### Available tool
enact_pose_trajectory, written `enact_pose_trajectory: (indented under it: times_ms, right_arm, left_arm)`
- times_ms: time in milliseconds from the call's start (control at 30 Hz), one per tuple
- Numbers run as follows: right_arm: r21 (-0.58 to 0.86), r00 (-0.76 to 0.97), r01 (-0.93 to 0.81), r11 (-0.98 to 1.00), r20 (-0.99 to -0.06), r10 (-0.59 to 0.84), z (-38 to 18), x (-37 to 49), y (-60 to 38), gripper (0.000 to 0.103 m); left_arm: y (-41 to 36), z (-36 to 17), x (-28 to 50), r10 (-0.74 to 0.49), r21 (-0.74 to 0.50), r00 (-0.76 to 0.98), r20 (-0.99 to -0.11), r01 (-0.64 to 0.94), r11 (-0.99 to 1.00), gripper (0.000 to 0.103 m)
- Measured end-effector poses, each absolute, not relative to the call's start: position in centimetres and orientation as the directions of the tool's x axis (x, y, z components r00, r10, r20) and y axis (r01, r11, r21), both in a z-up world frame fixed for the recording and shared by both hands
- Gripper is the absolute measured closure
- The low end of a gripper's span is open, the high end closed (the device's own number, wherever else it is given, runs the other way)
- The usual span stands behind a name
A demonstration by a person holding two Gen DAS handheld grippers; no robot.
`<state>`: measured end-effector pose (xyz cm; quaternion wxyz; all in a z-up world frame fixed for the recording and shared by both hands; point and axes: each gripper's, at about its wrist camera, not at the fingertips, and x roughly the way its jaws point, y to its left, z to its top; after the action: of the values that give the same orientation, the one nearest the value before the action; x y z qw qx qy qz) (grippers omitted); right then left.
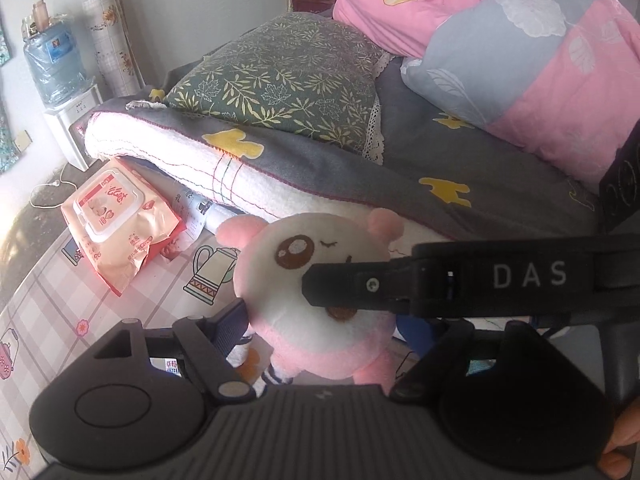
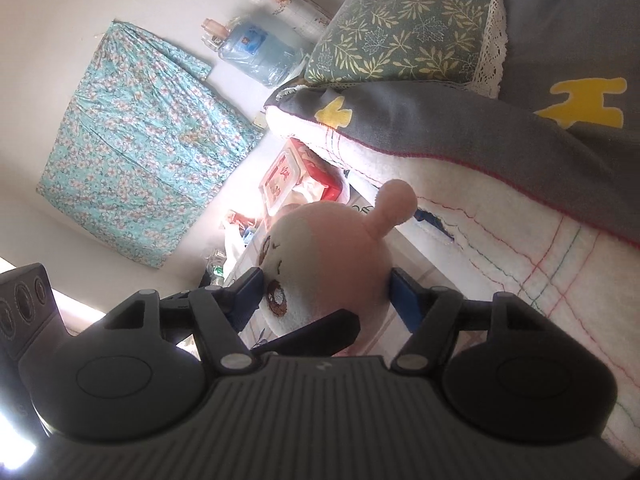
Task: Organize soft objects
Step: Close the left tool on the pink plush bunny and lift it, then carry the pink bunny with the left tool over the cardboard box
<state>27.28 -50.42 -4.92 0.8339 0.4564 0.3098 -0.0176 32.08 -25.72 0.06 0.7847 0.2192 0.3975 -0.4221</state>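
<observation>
Orange plastic catches my eye first: a wet-wipe pack [image 1: 116, 224] at nine o'clock on the checked tablecloth [image 1: 52, 312]. Moving right, at centre, I see the pink-and-white plush toy [image 1: 320, 300] between the blue pads of my left gripper [image 1: 320, 320], which pinches its body, while a finger of my right gripper [image 2: 326, 300] crosses its face from three o'clock, clamped on its head. At twelve o'clock sits a green leaf-print pillow [image 1: 288, 76] on the grey blanket [image 1: 420, 168]; a pink-and-grey quilt [image 1: 532, 68] lies at two.
</observation>
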Motion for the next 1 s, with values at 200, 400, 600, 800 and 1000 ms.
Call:
enact_pose_trajectory:
  times_ms: [200, 400, 600, 800, 1000]
  right_arm:
    - [0.759, 0.854, 0.210, 0.617, -0.450, 0.263, 0.4, 23.3, -49.6, 0.035]
    - [0.761, 0.867, 0.085, 0.643, -0.374, 0.329, 5.2, 18.3, -46.7, 0.035]
    - [0.759, 0.835, -0.047, 0.649, -0.327, 0.443, 9.1, 15.9, -42.1, 0.035]
    - [0.751, 0.725, -0.190, 0.632, -0.327, 0.606, 11.7, 16.0, -35.2, 0.035]
    - [0.748, 0.484, -0.313, 0.586, -0.405, 0.776, 12.7, 18.6, -24.5, 0.035]
  left_arm:
    - [-24.0, 5.2, 27.8, -0.517, 0.069, 0.417, -0.748, 0.823, 0.563, 0.021]
    - [-20.6, 9.9, 23.6, -0.511, 0.109, 0.507, -0.694, 0.776, 0.621, 0.021]
    - [-15.9, 13.0, 19.5, -0.454, 0.160, 0.605, -0.654, 0.698, 0.698, 0.021]
    - [-8.8, 14.4, 17.2, -0.334, 0.154, 0.683, -0.650, 0.548, 0.822, 0.021]
    - [0.6, 13.1, 16.7, -0.163, 0.096, 0.694, -0.701, 0.319, 0.943, 0.021]
